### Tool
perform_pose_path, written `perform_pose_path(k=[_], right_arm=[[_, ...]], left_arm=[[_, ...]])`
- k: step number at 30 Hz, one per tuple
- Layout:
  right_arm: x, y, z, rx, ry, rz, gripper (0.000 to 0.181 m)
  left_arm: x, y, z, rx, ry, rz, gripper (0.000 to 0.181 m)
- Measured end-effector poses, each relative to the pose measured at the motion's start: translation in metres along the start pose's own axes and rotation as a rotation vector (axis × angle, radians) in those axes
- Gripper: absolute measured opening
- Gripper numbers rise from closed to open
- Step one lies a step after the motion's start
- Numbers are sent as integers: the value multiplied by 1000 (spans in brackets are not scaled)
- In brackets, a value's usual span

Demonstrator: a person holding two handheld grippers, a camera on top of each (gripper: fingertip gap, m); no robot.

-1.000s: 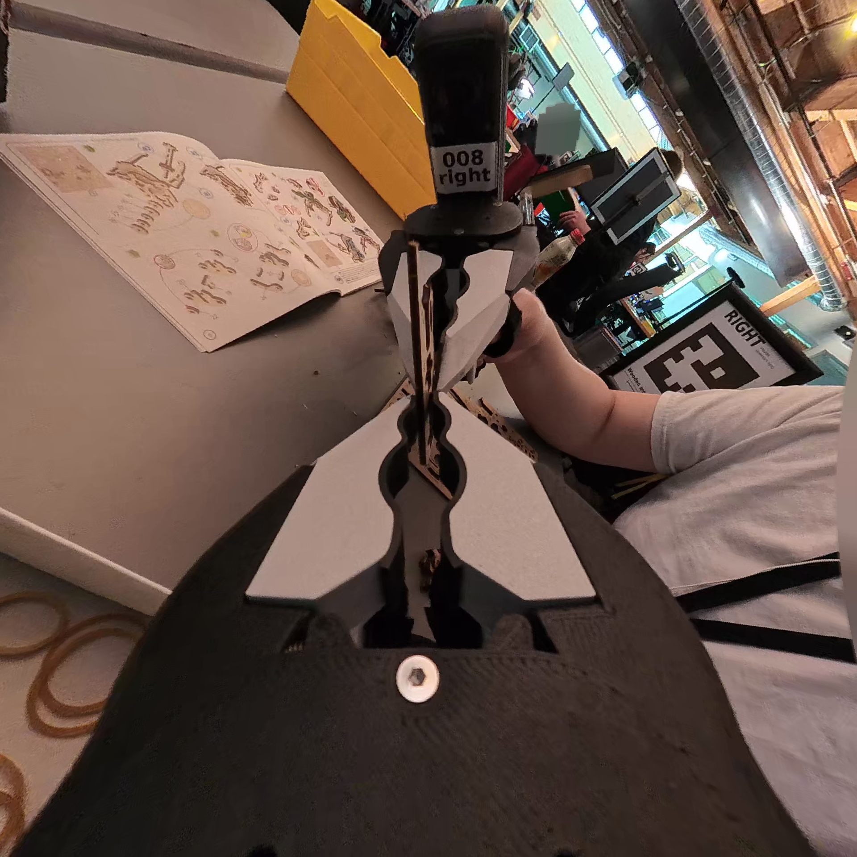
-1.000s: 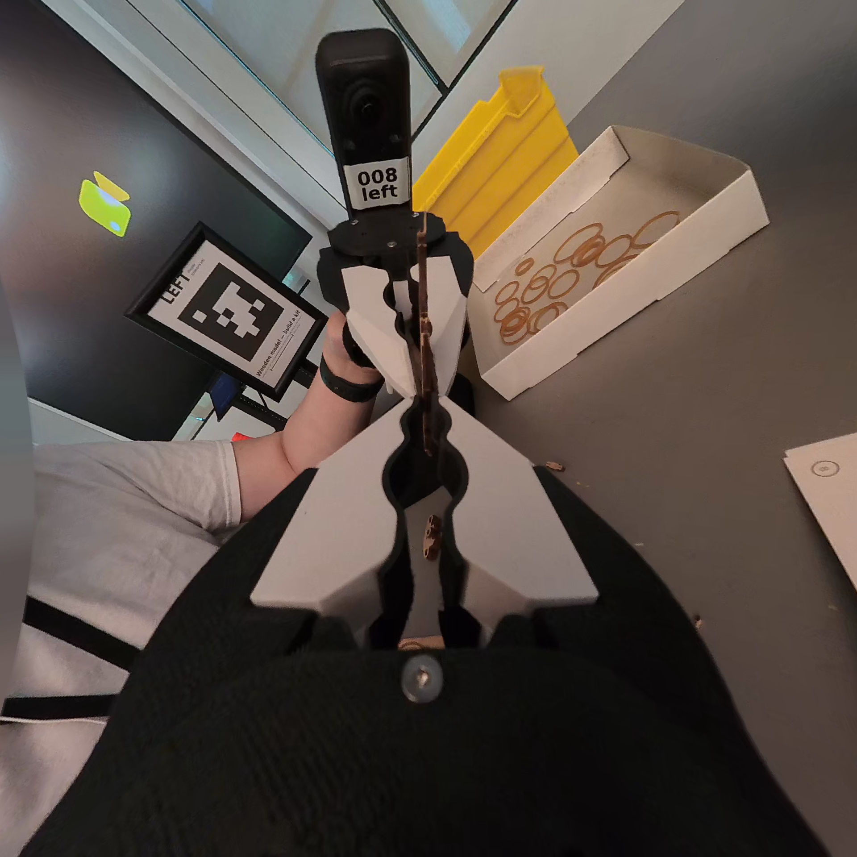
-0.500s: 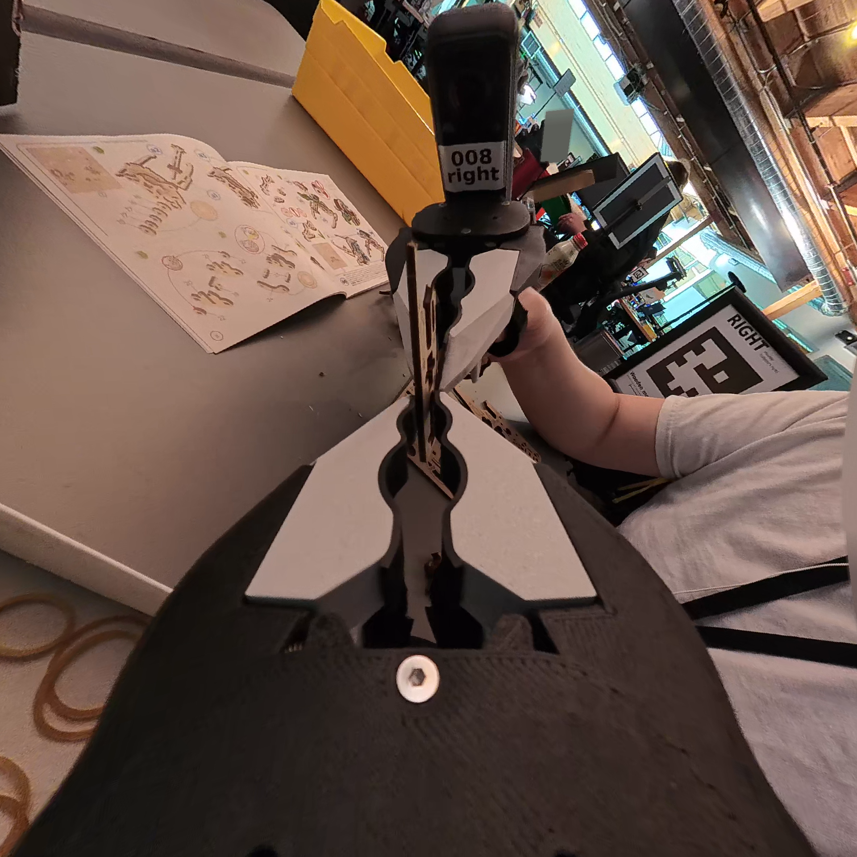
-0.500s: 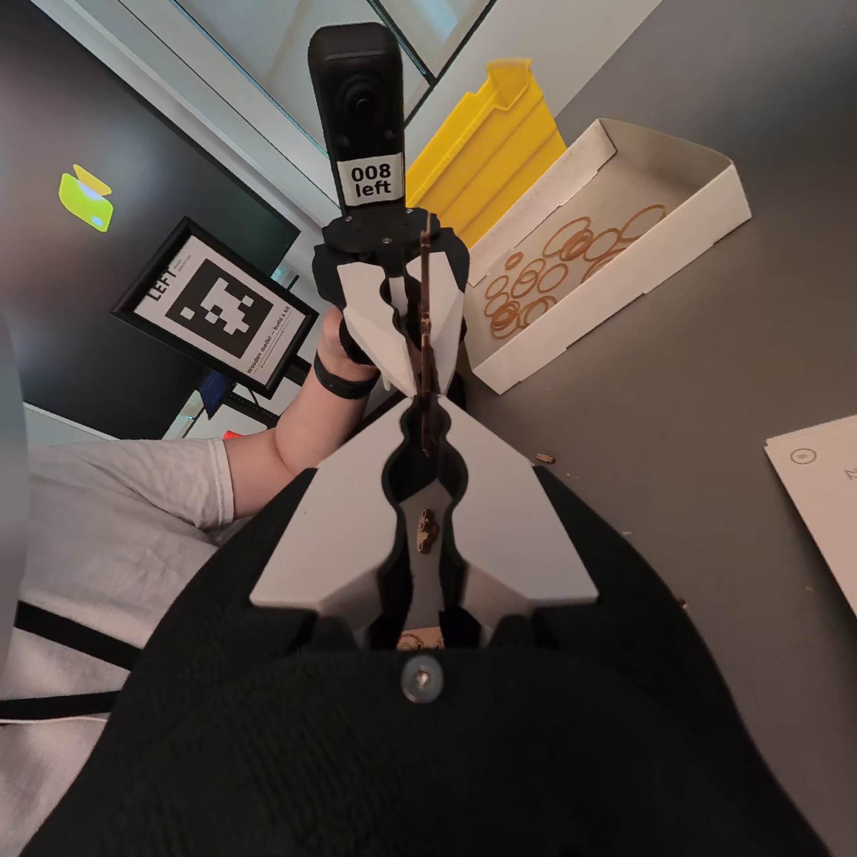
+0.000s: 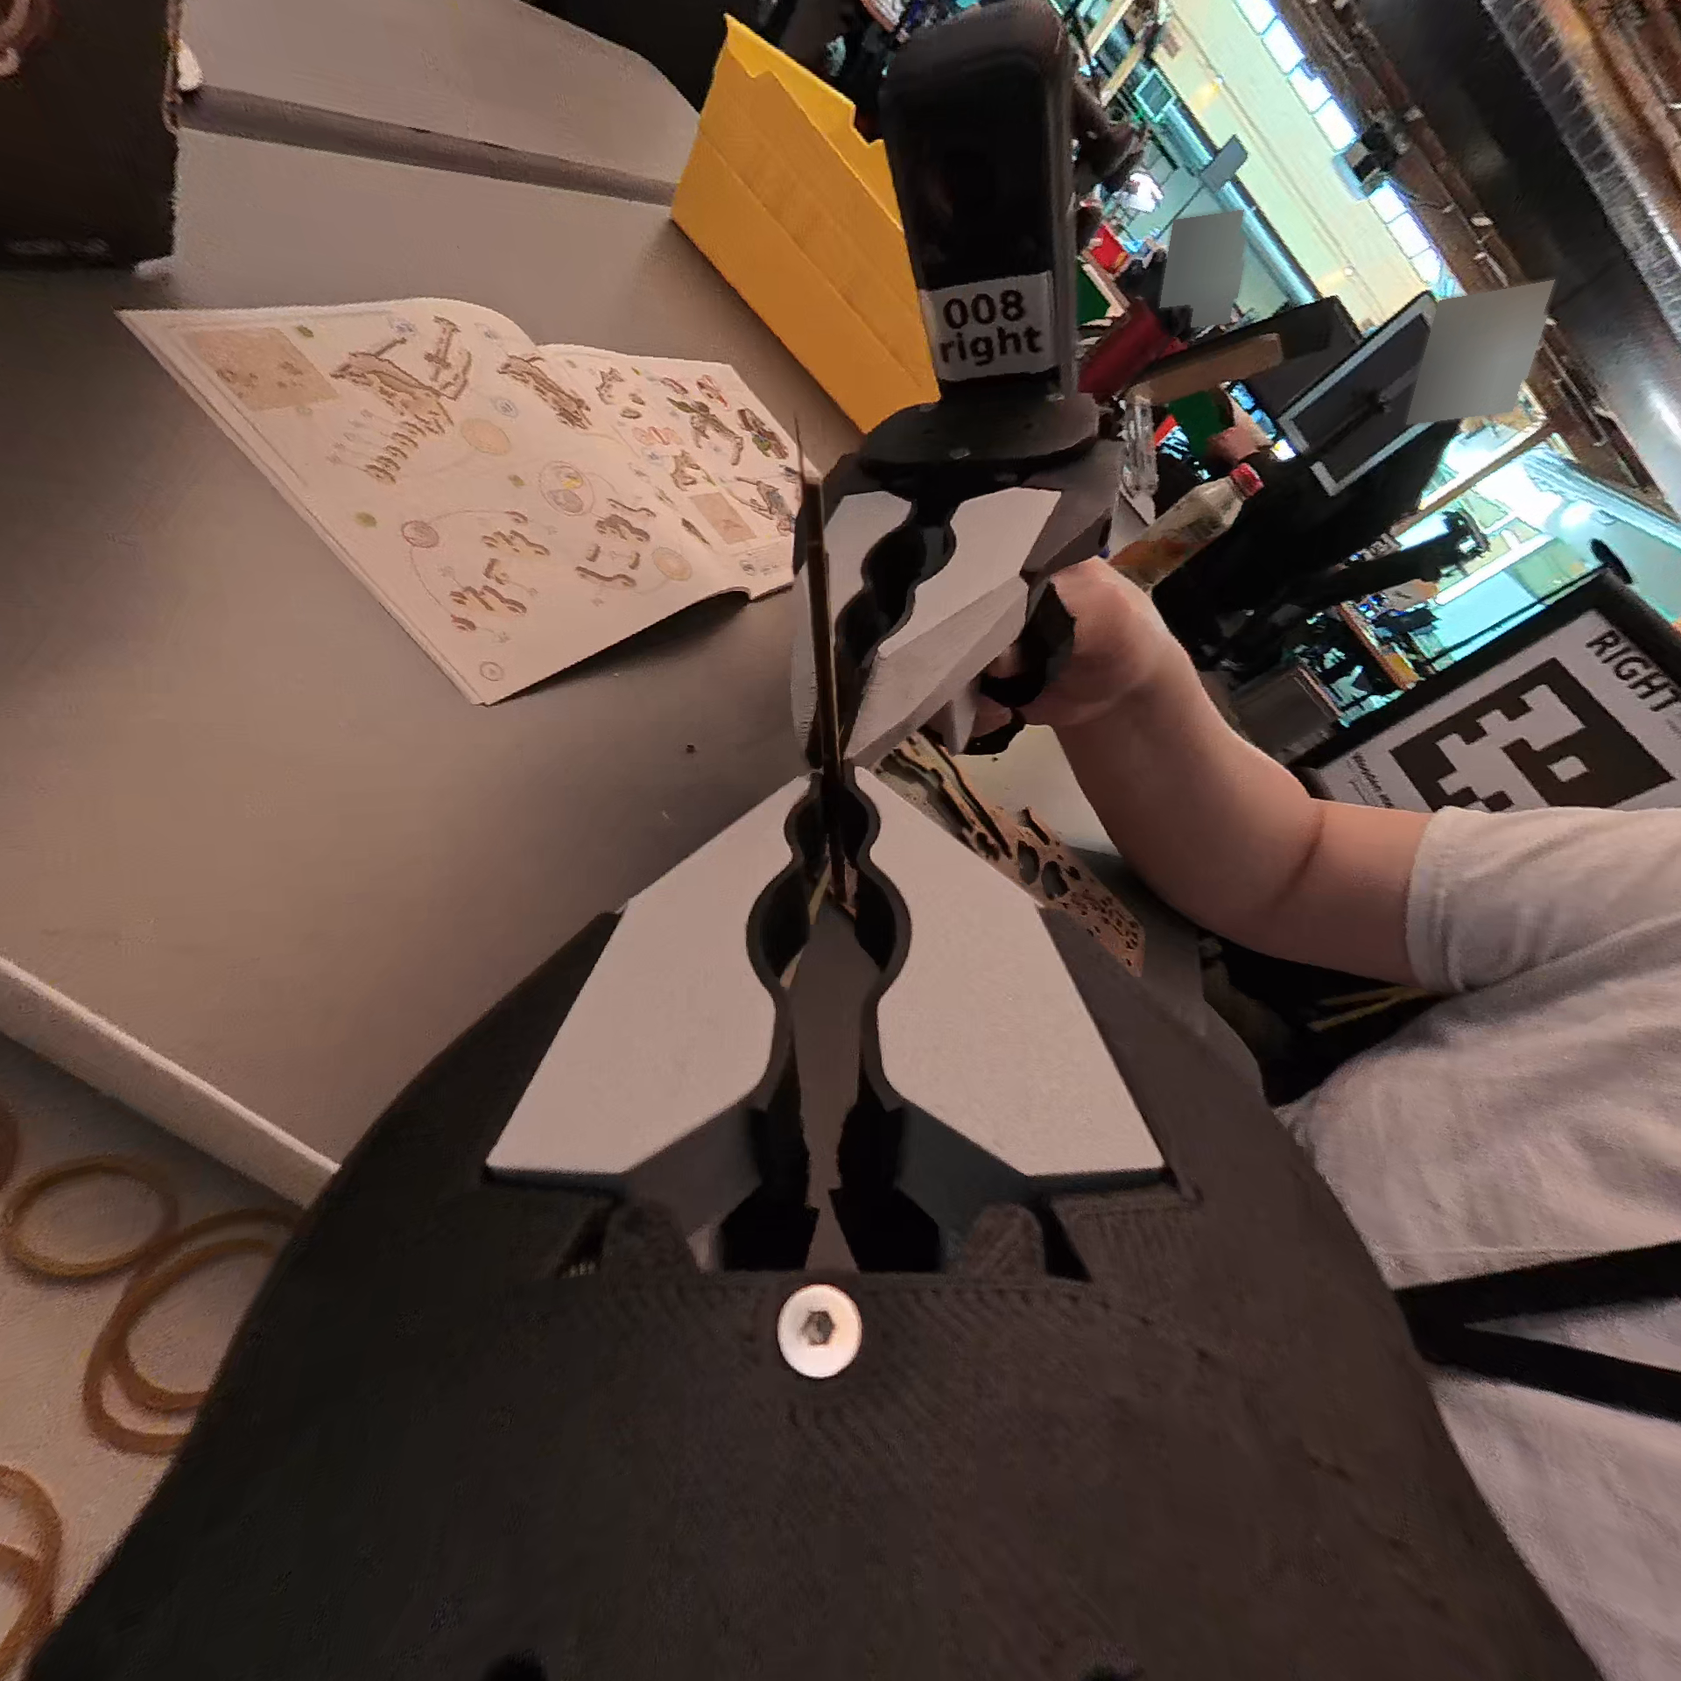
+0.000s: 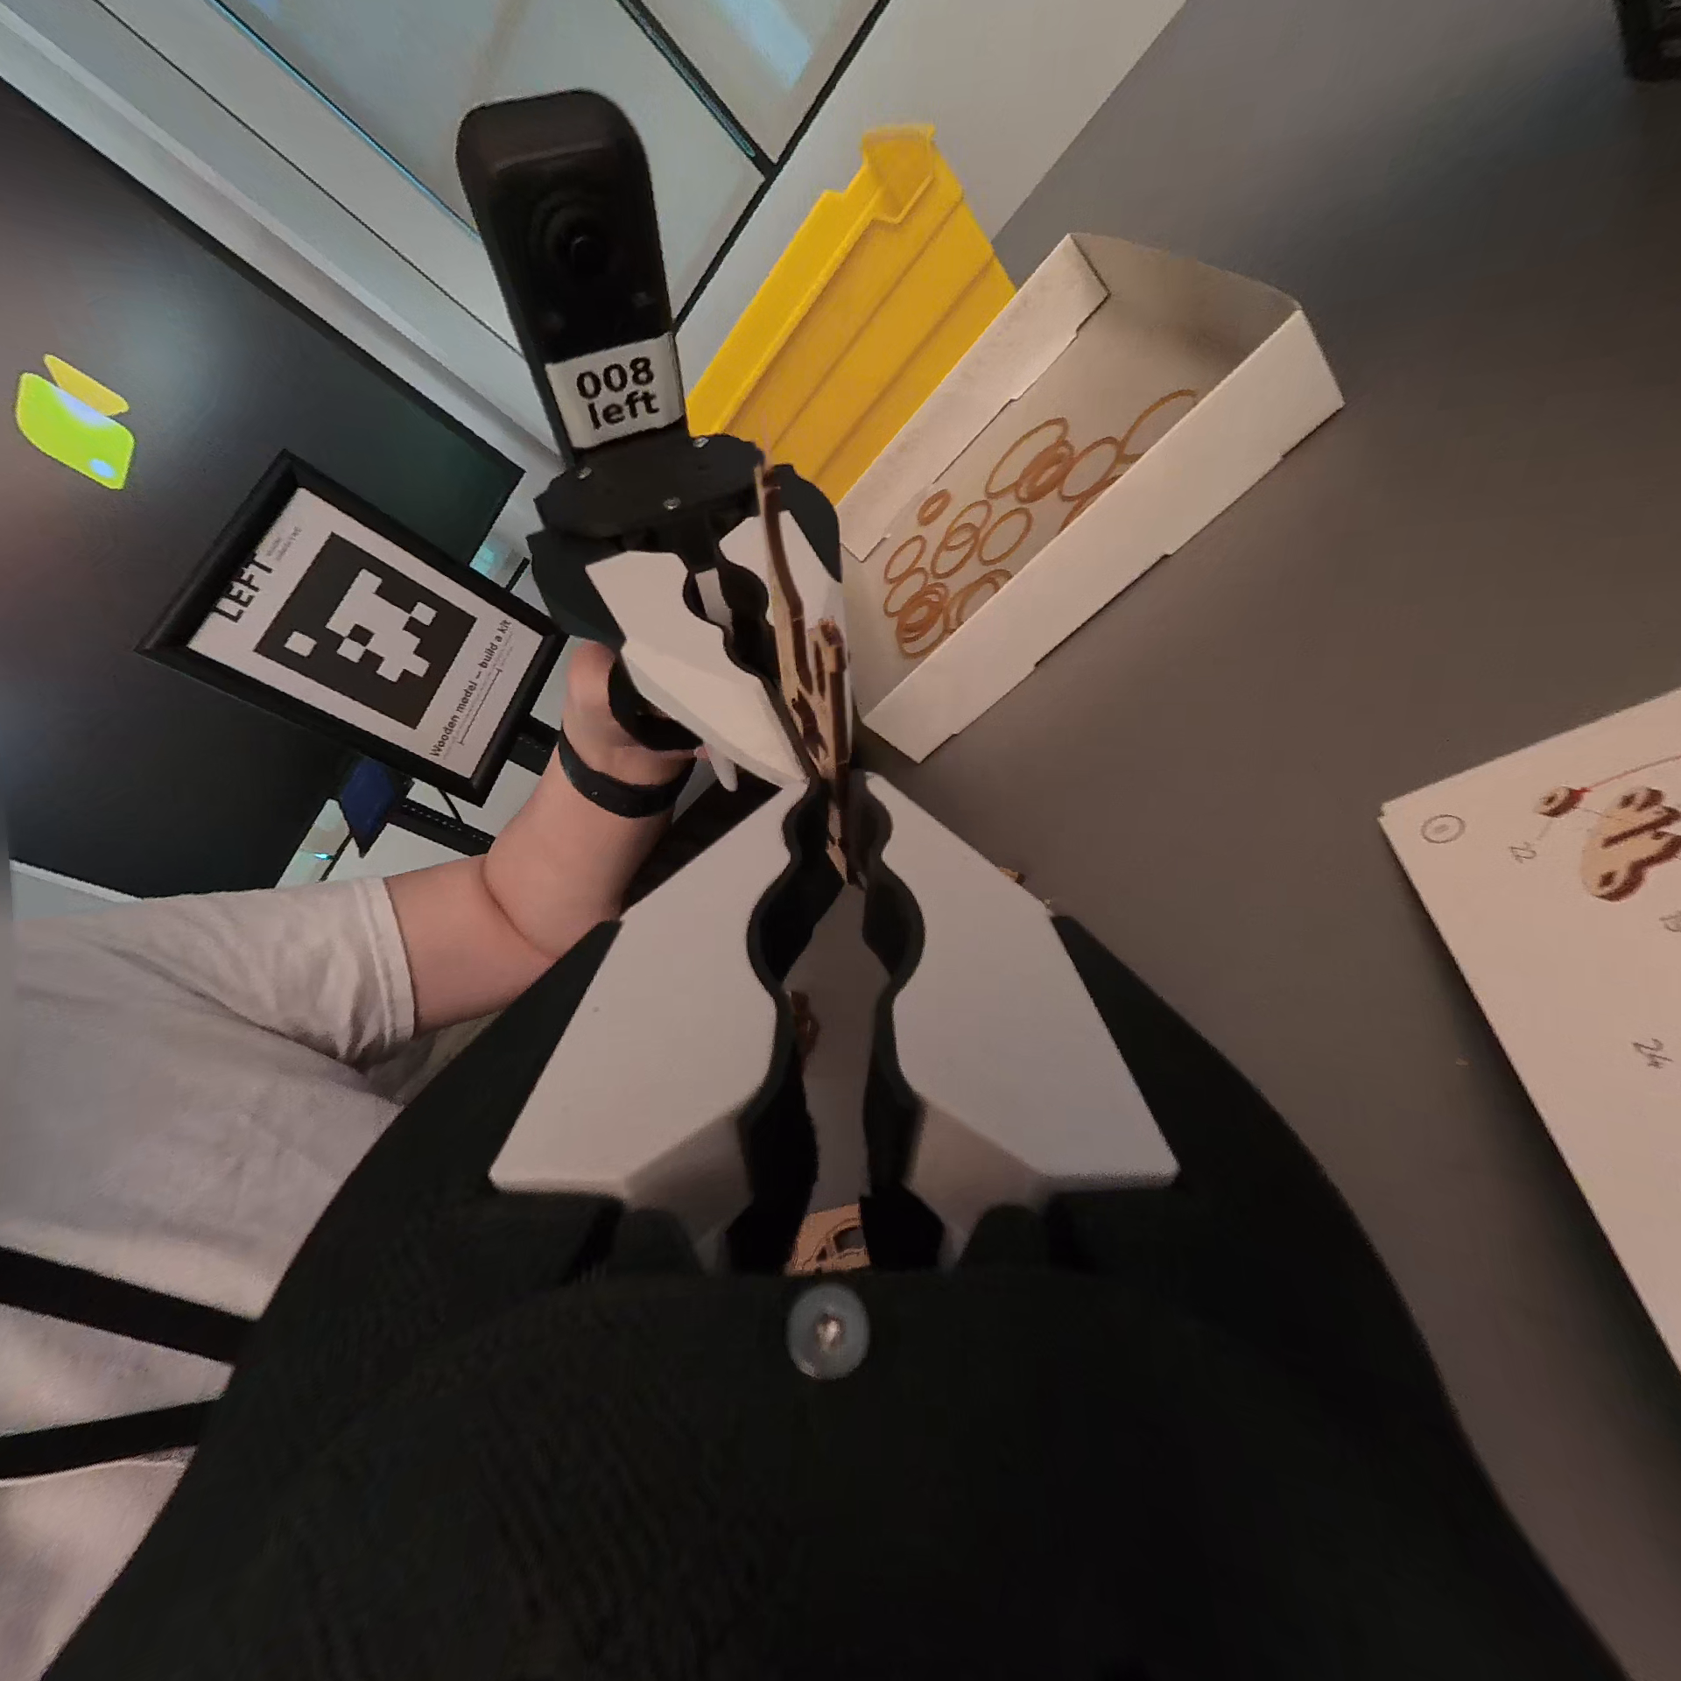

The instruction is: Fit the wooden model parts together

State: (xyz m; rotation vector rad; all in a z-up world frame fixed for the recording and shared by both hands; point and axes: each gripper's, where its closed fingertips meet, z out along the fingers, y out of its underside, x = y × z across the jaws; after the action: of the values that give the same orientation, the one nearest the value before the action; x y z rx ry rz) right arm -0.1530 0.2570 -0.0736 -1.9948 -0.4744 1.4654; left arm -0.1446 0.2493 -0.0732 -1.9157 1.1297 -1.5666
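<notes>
Item: my left tongs (image 5: 832, 800), pressed together on the thin wooden model part (image 5: 823, 637), which I see edge-on as a dark upright sliver rising from between the tips. Item: my right tongs (image 6: 832, 800), likewise pinching a wooden model part at the tips; from this side the laser-cut plywood piece (image 6: 814, 673) shows pale brown with cut-outs, and it runs up into the grip of the opposite tongs, so the two pairs meet tip to tip with the wood between them, held in the air above the near edge of the grey worktop (image 5: 273, 819). Whether each pair holds a separate piece or both hold one joined piece I cannot tell. Item: open instruction booklet (image 5: 509, 491), flat on the worktop, toward its middle. Item: yellow plastic bin (image 5: 800, 236), at the far edge of the worktop beyond the booklet. Item: shallow white cardboard tray (image 6: 1182, 509), beside the yellow bin, holding loose tan rubber bands (image 6: 982, 546). Item: perforated plywood sheet (image 5: 1046, 855), lying at the near edge below the right tongs. Item: framed marker card (image 6: 355, 628), standing off the worktop behind the person's forearm (image 6: 546, 864).
</notes>
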Motion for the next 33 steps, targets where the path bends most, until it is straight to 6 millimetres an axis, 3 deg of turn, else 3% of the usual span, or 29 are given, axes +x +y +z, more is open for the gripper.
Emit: perform_pose_path(k=[7, 12, 33], right_arm=[[15, 2, 4, 7, 92, -5, 3], [-4, -9, 0, 66, -40, -42, 2], [-21, -18, -7, 90, -127, -43, 1]], left_arm=[[-14, 6, 4, -27, -116, 34, 0], [-1, -7, -3, 48, 14, -15, 0], [17, -18, -6, 103, 73, 2, 0]])
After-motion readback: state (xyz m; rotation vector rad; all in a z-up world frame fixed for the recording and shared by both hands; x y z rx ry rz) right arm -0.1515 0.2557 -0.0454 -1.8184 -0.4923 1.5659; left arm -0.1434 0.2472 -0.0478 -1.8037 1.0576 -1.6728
